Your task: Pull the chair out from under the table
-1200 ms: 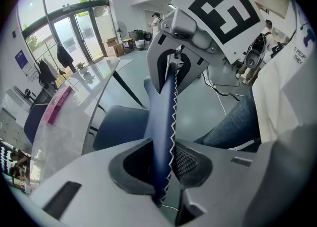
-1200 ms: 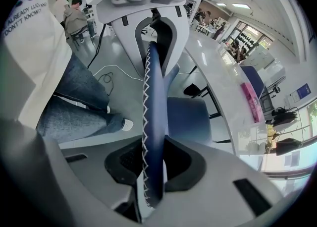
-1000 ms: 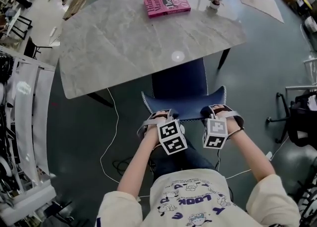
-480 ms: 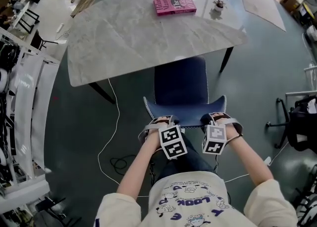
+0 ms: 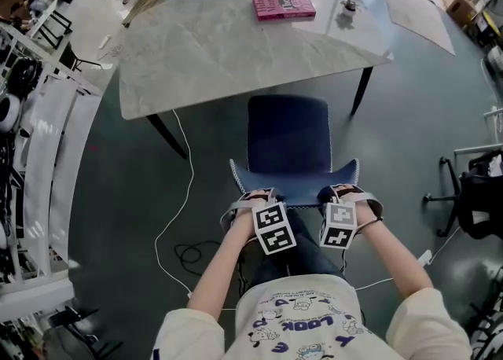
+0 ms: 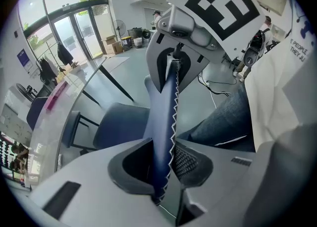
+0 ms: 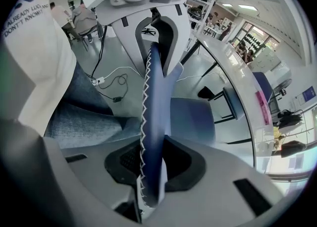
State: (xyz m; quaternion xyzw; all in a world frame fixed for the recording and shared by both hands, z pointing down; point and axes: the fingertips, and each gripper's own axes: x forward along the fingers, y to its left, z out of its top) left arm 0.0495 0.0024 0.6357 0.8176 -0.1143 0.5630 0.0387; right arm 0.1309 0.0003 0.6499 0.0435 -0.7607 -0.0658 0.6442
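Note:
A dark blue chair (image 5: 288, 140) with white zigzag stitching stands in front of the grey marble table (image 5: 204, 52), its seat wholly outside the table's edge. My left gripper (image 5: 253, 196) is shut on the left end of the chair's backrest top (image 6: 166, 137). My right gripper (image 5: 339, 193) is shut on the right end of the backrest (image 7: 151, 137). In both gripper views the padded backrest edge runs between the pads, which press on it. The person's knees are just behind the backrest.
A pink book (image 5: 284, 5) and a small pot (image 5: 346, 8) lie at the table's far side. A white cable (image 5: 174, 217) trails across the grey floor at left. White racks (image 5: 39, 162) line the left; a black office chair (image 5: 475, 193) stands at right.
The chair has slid back from under the table toward the person, both grippers moving with it. Its seat, partly under the tabletop before, now shows in full.

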